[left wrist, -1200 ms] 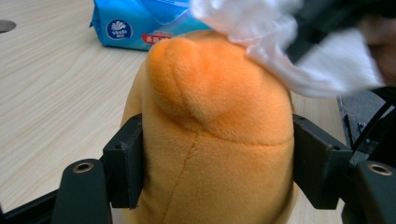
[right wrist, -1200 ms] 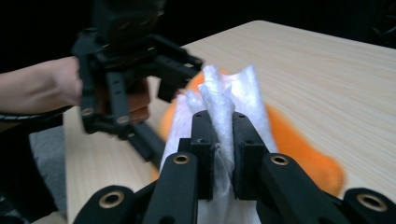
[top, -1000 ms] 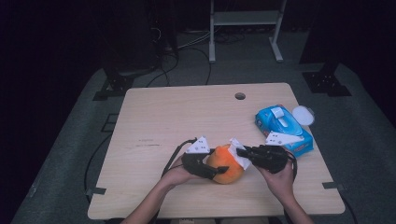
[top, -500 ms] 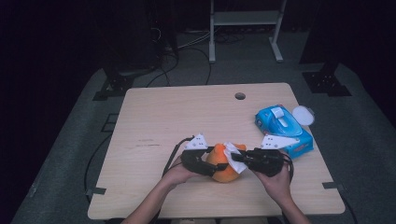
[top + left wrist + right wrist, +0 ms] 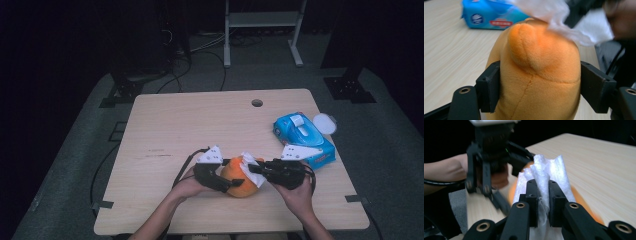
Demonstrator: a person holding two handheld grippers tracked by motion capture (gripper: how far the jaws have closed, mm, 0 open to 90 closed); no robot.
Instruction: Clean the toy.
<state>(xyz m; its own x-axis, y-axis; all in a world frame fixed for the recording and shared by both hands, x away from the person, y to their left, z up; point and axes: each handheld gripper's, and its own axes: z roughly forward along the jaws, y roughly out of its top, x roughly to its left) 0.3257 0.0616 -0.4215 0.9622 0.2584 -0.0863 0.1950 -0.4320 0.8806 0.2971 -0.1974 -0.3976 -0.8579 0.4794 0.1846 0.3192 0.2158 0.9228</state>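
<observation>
Low and centre in the high view: orange plush toy (image 5: 239, 176) on the wooden tabletop (image 5: 200, 120), clamped at both sides by the left claw (image 5: 226, 181). In the left gripper view, black jaws pressed into the toy's flanks, bottom of the toy cut off by the lower edge. White tissue (image 5: 252, 166) draped on the toy's top, pinched between the jaws of the right claw (image 5: 256, 169). To the right, near the tabletop's edge: blue wipes pack (image 5: 303, 137), partly behind the right claw's grey plate. Round hole (image 5: 257, 103) at upper centre. In the right gripper view, most of the toy hidden behind tissue; left claw blurred, upper left.
</observation>
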